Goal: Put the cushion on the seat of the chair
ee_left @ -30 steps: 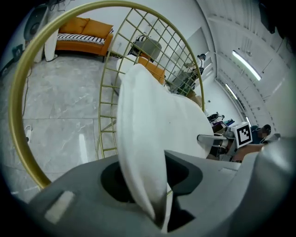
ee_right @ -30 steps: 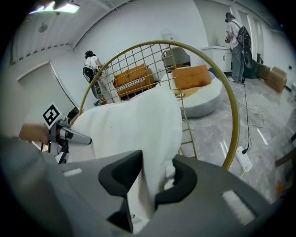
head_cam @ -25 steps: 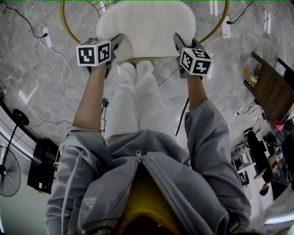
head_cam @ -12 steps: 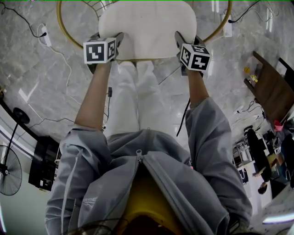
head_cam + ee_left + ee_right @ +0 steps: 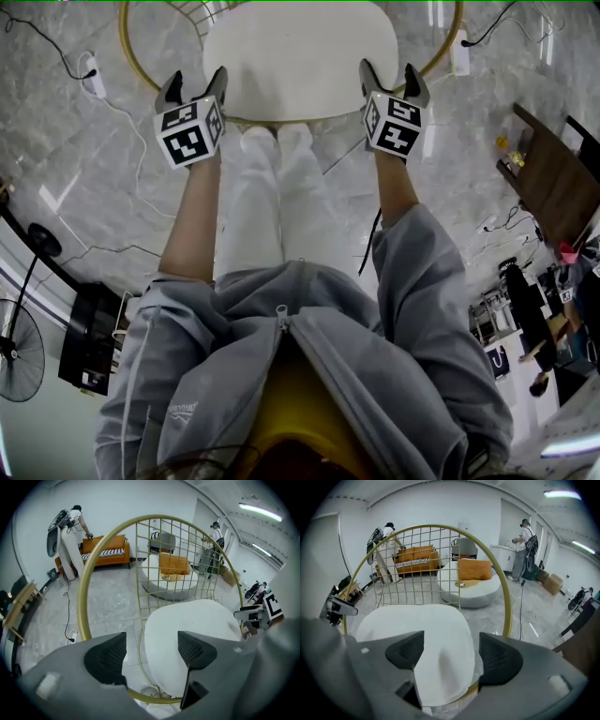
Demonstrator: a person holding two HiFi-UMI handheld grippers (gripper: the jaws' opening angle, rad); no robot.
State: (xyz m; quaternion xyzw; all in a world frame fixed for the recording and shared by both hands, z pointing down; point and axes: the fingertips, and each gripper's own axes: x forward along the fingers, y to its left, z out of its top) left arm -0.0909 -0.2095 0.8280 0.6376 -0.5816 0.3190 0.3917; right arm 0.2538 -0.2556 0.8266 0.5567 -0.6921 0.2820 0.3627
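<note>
The white cushion (image 5: 300, 52) lies on the seat of the gold wire chair (image 5: 129, 58), inside its round rim. My left gripper (image 5: 192, 86) hovers at the cushion's near left edge and my right gripper (image 5: 386, 77) at its near right edge. The jaws of both are opening and no pad touches the fabric. In the left gripper view the cushion (image 5: 201, 630) shows past the wide-apart left gripper (image 5: 151, 645), with the gold hoop (image 5: 84, 597) around it. In the right gripper view a creased corner of the cushion (image 5: 431, 634) sits beyond the empty right gripper (image 5: 451, 651).
Cables and a power strip (image 5: 94, 75) trail over the marble floor on both sides of the chair. A wooden table (image 5: 548, 183) stands at the right, a fan (image 5: 19, 352) at the left. Farther off are an orange sofa (image 5: 417, 557), a round white pouf (image 5: 471, 585) and people.
Both grippers let go of the cushion's near edges, opened wide and drew back toward the person. The cushion settled flat on the seat.
</note>
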